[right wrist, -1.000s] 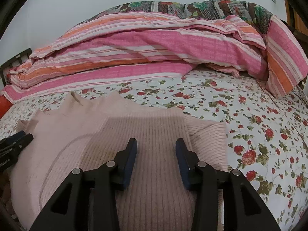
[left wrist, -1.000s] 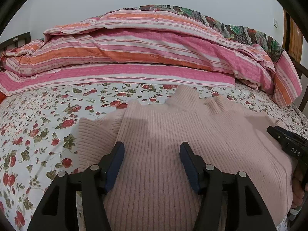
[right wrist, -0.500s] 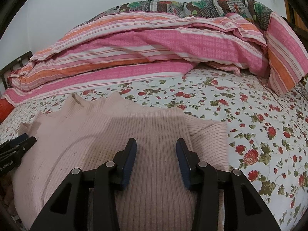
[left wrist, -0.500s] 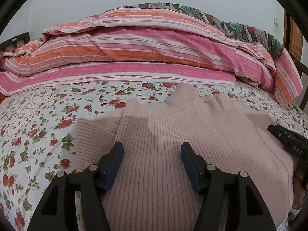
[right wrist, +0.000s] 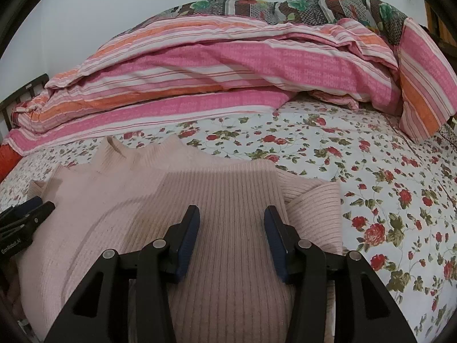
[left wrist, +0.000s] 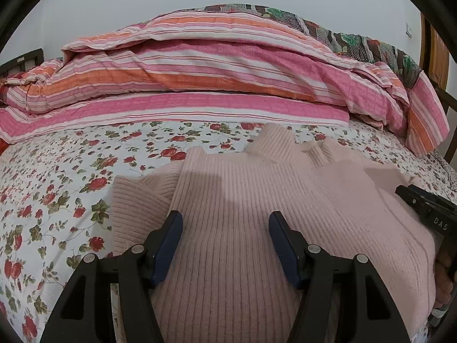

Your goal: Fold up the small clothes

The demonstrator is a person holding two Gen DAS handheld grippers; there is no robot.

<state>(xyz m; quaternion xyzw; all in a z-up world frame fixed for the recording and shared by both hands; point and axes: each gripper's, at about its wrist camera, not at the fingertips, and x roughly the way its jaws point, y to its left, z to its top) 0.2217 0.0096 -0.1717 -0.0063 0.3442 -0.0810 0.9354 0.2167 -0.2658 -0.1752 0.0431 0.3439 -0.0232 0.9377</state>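
pink ribbed sweater (left wrist: 242,200) lies flat on the floral bedsheet (left wrist: 57,185), near edge of the bed, collar toward 12 o'clock, striped quilt (left wrist: 200,85) heaped beyond it. one sleeve looks tucked under at 9 o'clock in the left view, the other at 3 o'clock in the right view. left gripper (left wrist: 222,228) hovers over the knit, tongs apart, nothing pinched. right gripper (right wrist: 231,223) likewise over the body panel; its tongs have just been opening, and stand apart with only flat fabric below, none between the pads. judgement: soft, light, stretchy knit, thick enough to bunch, not slippery, not fragile; it will sag and drape when lifted. best hold looks like the hem corners at 6 o'clock, pinching both layers, one corner per gripper.
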